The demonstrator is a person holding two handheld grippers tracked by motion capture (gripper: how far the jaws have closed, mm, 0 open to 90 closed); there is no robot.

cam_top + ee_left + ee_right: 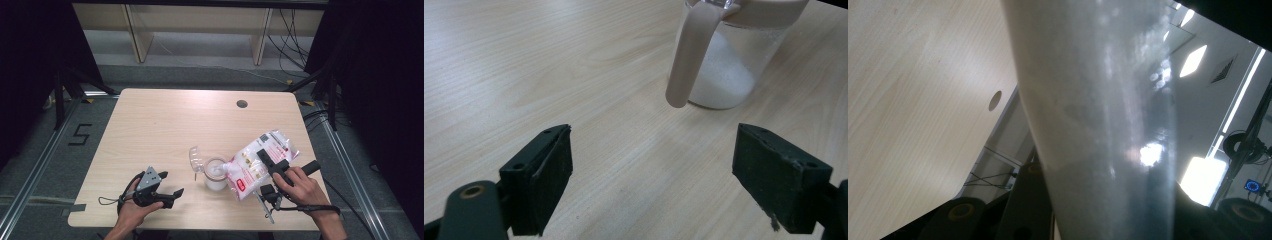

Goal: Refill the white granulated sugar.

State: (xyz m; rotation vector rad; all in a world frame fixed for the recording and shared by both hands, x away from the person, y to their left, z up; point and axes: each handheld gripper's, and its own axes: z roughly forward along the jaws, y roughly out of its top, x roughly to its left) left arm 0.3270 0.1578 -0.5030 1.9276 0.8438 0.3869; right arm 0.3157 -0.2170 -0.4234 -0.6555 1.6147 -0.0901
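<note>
From above I see my right gripper (270, 167) with its fingers clamped on the bag (260, 162), tilted over the jar (216, 175) mid-tabletop (160, 130). My left gripper (651, 175) view: fingers apart, empty, jar just ahead. Right gripper view: bag close up between the fingers.

Bag (260, 162) tilts over jar (215, 175), right of left tongs (170, 187).

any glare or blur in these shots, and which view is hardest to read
The right gripper view is hardest: the bag sits so close it blurs to a grey band with glare spots, bright ceiling lights behind. The left gripper view is sharp on the jar, with soft sheen on the table. The high view has dark, underexposed edges.
</note>
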